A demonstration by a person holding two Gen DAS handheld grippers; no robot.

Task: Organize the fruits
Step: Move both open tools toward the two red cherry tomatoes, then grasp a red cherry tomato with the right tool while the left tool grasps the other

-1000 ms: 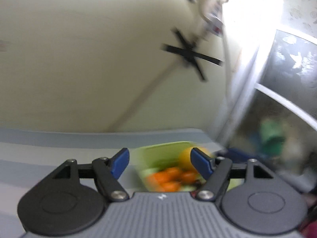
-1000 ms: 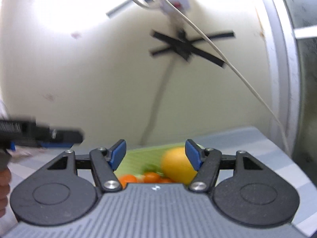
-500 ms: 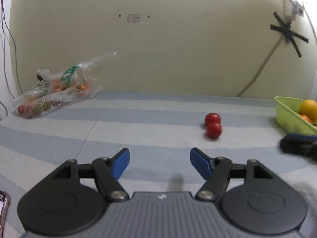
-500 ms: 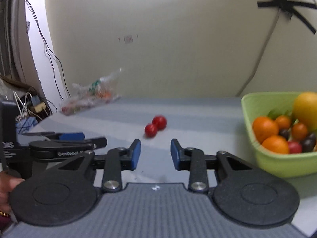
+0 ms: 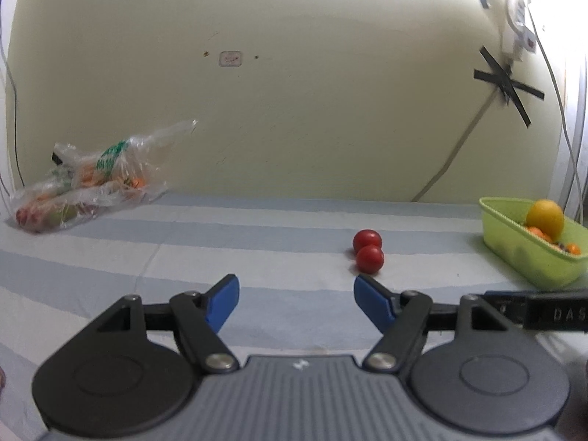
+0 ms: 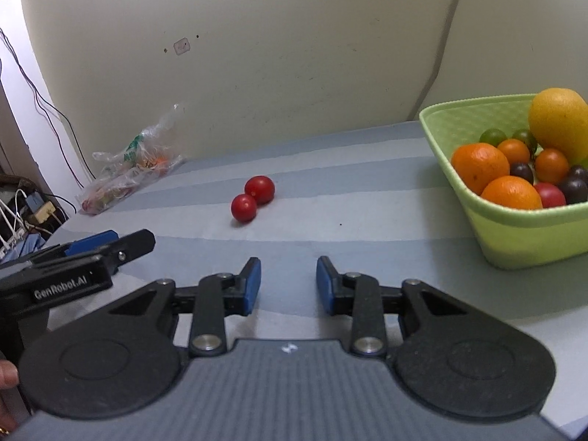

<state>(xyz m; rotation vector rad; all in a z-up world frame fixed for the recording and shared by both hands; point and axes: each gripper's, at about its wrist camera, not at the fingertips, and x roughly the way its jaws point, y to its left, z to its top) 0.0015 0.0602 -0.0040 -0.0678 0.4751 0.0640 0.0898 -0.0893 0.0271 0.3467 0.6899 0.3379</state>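
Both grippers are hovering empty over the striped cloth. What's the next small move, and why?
Probably ease the right gripper forward toward the two red tomatoes and widen its narrow gap. They lie loose on the cloth, touching, outside the green basket, and nothing sits between its fingers.

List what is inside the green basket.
The green basket holds a large yellow fruit, two oranges, small orange, green, dark and red round fruits. Anything beneath that pile is covered and cannot be seen.
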